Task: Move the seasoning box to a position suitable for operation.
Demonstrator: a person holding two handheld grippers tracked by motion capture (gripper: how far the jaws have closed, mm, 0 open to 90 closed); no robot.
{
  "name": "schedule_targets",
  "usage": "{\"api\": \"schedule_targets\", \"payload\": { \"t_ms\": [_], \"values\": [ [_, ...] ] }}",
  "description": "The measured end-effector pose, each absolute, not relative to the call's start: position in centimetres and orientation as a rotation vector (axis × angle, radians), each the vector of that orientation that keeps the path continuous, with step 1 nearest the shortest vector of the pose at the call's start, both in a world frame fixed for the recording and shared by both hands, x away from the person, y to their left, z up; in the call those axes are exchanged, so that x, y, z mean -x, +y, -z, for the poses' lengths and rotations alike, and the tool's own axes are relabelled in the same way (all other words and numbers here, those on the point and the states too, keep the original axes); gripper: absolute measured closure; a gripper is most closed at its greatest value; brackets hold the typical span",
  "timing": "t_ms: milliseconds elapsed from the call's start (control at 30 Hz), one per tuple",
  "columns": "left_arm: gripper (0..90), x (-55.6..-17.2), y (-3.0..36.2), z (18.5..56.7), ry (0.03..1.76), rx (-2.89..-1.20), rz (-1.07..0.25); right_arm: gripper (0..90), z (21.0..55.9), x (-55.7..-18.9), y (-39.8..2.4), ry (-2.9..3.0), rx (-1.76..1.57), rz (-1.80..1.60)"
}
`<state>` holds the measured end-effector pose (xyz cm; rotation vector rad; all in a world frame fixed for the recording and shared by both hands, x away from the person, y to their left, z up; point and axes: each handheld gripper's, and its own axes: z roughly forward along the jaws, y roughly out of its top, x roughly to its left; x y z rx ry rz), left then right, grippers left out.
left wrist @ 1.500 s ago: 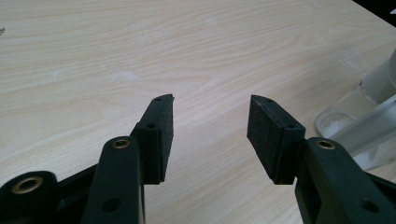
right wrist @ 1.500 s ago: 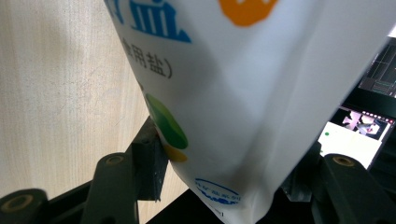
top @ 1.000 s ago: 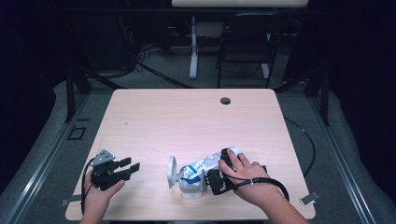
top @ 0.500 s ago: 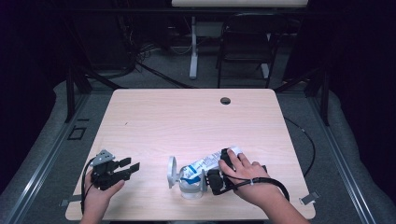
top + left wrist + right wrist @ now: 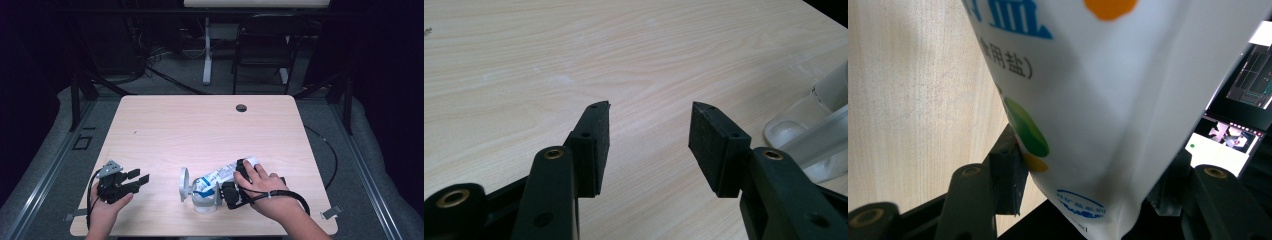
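A white salt bag [image 5: 220, 177] with blue print lies tilted over a clear jar [image 5: 203, 202] near the table's front edge. The jar's round lid [image 5: 184, 184] stands open to its left. My right gripper [image 5: 221, 191] is shut on the bag's lower end, with a hand on top of it. In the right gripper view the bag [image 5: 1088, 90] sits between the jaws, and the left pad [image 5: 1010, 165] presses its side. My left gripper [image 5: 140, 177] rests open at the front left, nothing between its pads [image 5: 596, 145]. The jar [image 5: 819, 135] shows at that view's right edge.
The wooden table [image 5: 200, 125] has a dark cable hole [image 5: 241, 107] near its far edge. A chair [image 5: 260, 50] and a desk leg stand on the floor beyond it. A cable [image 5: 327, 155] runs off the table's right side.
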<state>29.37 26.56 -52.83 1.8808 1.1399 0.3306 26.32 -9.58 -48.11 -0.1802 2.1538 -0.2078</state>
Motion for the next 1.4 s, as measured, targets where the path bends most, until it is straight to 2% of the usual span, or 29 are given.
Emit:
{"api": "schedule_targets", "payload": {
  "t_ms": [1400],
  "values": [
    [51.4, -29.43, 26.65, 52.96, 1.147, -1.874, -0.332, 44.2, 47.98, -26.18, -9.50, 2.148, 0.200, 0.213]
  ]
}}
